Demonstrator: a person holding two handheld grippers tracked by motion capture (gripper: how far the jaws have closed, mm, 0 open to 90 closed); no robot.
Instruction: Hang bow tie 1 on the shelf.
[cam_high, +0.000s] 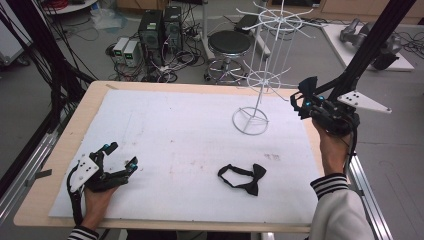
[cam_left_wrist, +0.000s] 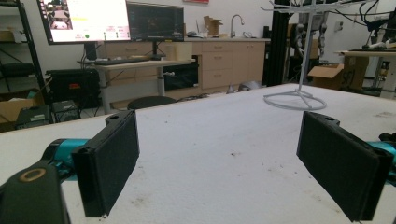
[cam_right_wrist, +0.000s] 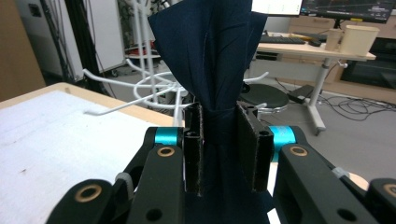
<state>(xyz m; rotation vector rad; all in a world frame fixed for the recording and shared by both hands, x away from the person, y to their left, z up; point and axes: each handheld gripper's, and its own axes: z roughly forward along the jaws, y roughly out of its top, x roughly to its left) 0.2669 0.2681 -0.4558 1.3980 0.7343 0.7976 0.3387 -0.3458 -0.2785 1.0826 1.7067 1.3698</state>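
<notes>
1. Left gripper (cam_high: 119, 156) rests on the white mat (cam_high: 175, 135) near its left corner, jaws wide apart, nothing between them.
2. Black bow tie (cam_high: 243, 178) lies flat on the mat, right of centre.
3. White wire rack (cam_high: 260, 75) stands at the far edge.
4. Right gripper (cam_high: 302, 100), raised just right of the rack, is clamped on a dark blue bow tie (cam_right_wrist: 215, 60) at its knot.

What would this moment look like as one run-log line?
right hand-held gripper: shut on navy bow tie | left hand-held gripper: open | second bow tie: on table

The dark bow tie (cam_right_wrist: 212, 60) runs past the top edge; the pads (cam_right_wrist: 194, 144) hide its knot's sides.
</notes>
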